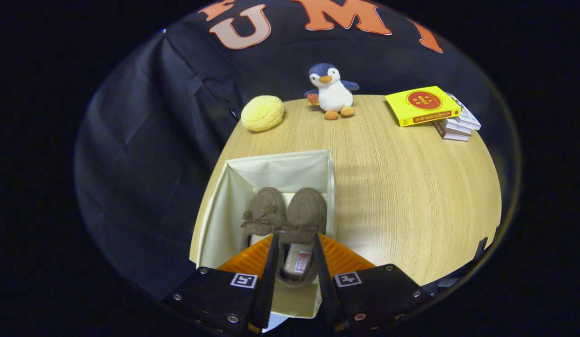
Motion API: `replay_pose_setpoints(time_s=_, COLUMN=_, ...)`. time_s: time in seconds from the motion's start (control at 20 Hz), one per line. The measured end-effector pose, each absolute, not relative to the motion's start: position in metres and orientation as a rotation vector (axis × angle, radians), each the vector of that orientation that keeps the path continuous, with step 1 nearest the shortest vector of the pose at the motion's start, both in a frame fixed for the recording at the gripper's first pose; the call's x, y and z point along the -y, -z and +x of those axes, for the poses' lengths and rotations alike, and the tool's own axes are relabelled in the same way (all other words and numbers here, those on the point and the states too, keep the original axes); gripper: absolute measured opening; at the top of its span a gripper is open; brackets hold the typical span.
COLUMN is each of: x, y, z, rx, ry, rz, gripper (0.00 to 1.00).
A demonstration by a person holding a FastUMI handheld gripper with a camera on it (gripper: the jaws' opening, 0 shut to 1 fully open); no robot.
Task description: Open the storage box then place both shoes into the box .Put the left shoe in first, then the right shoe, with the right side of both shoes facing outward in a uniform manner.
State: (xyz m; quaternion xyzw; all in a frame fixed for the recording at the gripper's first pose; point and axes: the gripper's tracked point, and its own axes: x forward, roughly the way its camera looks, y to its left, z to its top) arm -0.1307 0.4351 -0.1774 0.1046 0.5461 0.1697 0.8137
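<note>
An open cream fabric storage box (280, 159) stands on the wooden table (402, 187), just ahead of me. Two brown fuzzy shoes with small bows lie side by side inside it, toes pointing away. The left-hand shoe (264, 210) rests against the box's left wall. The heel of the right-hand shoe (306, 210) sits between my fingers. My gripper (294, 238) reaches down into the box, and both fingers press against the sides of that heel. The shoe's pale lining and a small label show between the fingers.
At the table's far edge sit a yellow bun-shaped cushion (262, 113), a plush penguin (332, 91) and a stack of books with a yellow one (423, 105) on top. Bare tabletop stretches to the right of the box. Black cloth hangs close on the left.
</note>
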Motion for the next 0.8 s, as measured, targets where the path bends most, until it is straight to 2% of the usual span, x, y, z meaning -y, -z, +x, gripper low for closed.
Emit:
replay_pose_setpoints(time_s=0.2, x=-0.394, y=0.132, z=-0.107, rx=-1.005, ry=-0.375, rz=0.231, gripper=0.65)
replay_pose_setpoints(time_s=0.4, x=-0.338, y=0.094, z=-0.086, rx=-0.872, ry=-0.331, rz=0.218, gripper=0.79)
replay_pose_setpoints(time_s=0.6, x=-0.27, y=0.049, z=-0.065, rx=-0.718, ry=-0.267, rz=0.163, gripper=0.89)
replay_pose_setpoints(time_s=0.8, x=-0.195, y=0.003, z=-0.039, rx=-0.522, ry=-0.173, rz=0.13, gripper=0.91)
